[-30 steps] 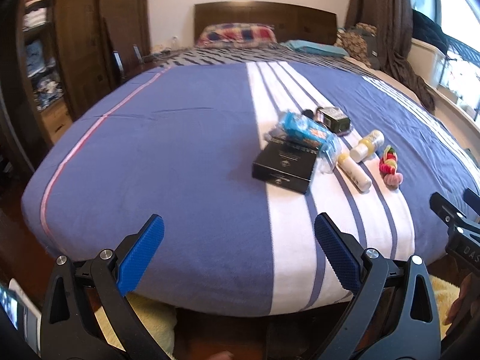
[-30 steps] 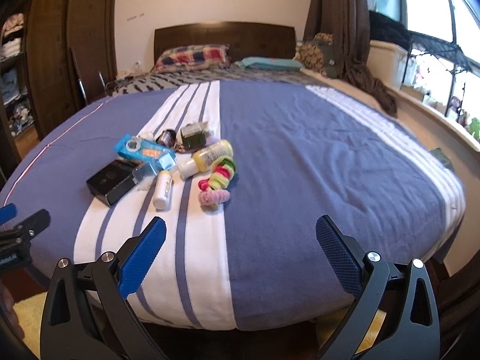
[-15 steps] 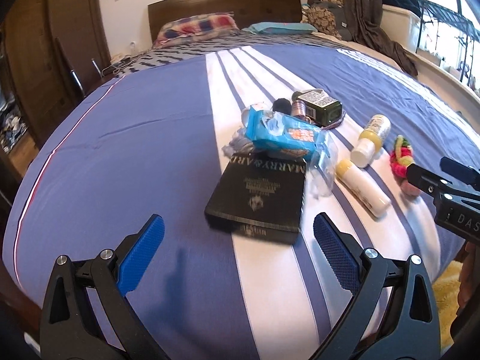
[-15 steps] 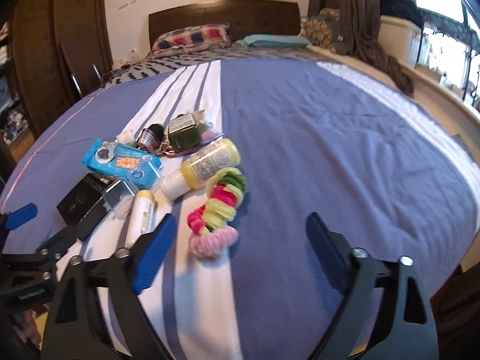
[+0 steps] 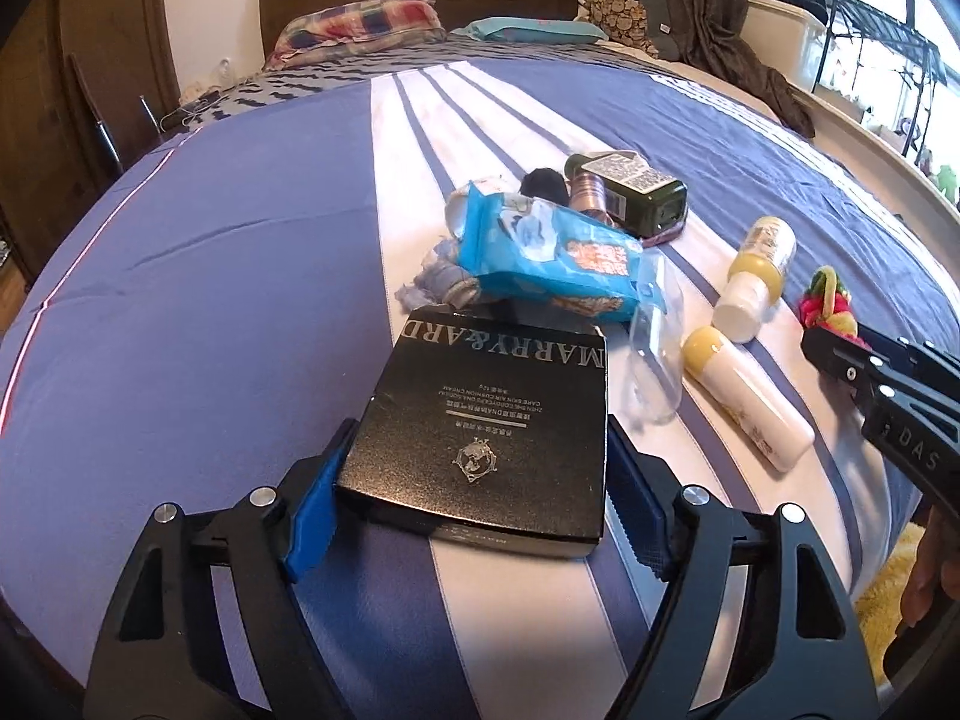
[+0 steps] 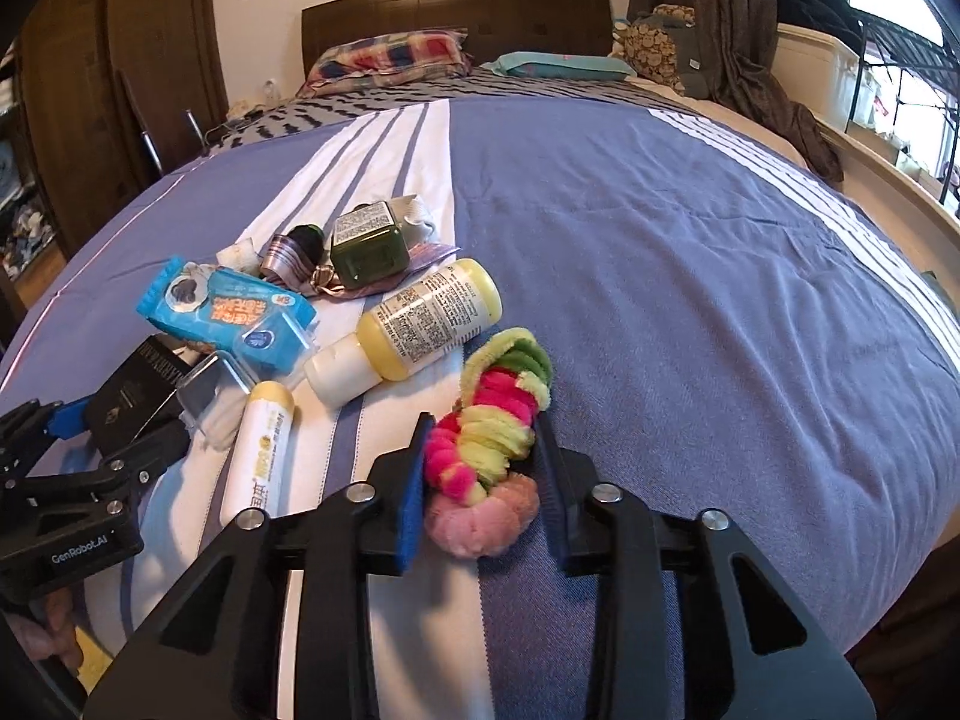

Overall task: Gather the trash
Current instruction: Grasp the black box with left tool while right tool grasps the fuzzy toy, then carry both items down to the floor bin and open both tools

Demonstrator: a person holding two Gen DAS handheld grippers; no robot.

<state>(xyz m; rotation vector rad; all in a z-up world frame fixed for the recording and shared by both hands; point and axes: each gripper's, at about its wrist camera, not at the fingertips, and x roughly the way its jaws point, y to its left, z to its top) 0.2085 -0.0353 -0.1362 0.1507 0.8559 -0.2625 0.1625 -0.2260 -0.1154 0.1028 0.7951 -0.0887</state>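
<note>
Black box (image 5: 486, 420), light, stiff, left of the lotion tube (image 5: 747, 396), clamped by its side edges in left gripper (image 5: 474, 516); soft chenille toy (image 6: 486, 450), right of tube, squeezed mid-body in right gripper (image 6: 480, 480).

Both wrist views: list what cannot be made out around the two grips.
- Left wrist view: the black box hides its own side walls, so pad contact by the left gripper is unconfirmed.
- Right wrist view: the fuzzy scrunchie stack covers the right gripper pads; squeeze unclear.
- Left wrist view: the clear plastic piece is see-through; its shape is unclear.
- No trash container in either view.
</note>
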